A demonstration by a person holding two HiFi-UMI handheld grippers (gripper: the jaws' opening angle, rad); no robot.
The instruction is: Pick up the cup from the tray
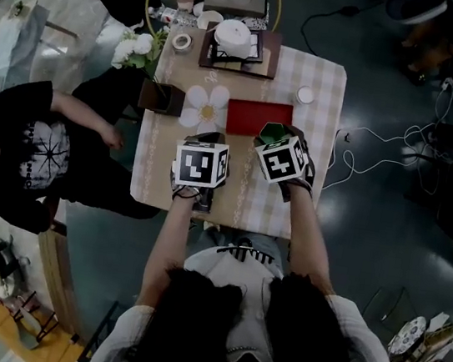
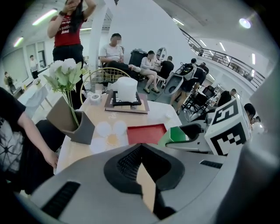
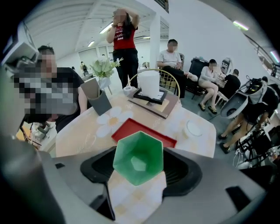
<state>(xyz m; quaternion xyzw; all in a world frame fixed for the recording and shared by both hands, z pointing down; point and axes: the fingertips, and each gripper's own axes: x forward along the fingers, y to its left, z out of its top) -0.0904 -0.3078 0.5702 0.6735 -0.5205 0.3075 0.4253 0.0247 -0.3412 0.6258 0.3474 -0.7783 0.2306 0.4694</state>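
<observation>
A green hexagonal cup (image 3: 139, 157) sits between the jaws of my right gripper (image 3: 140, 169), and both pads press its sides. It hangs just in front of the red tray (image 3: 131, 130), over the checked tablecloth. In the head view the cup (image 1: 272, 132) shows at the tray's (image 1: 253, 117) near right corner, ahead of the right gripper's marker cube. My left gripper (image 1: 207, 139) hovers left of it, near the table's front, with its jaws together and nothing in them. The left gripper view shows the cup (image 2: 175, 134) and the tray (image 2: 146, 133) ahead to the right.
A white flower-shaped mat (image 1: 206, 107) lies left of the tray. A dark vase with white flowers (image 1: 159, 94) stands at the table's left edge. A wooden board with a white pot (image 1: 234, 42) is at the back, and a small white dish (image 1: 305, 95) at the right. A person (image 1: 29, 146) sits at the left.
</observation>
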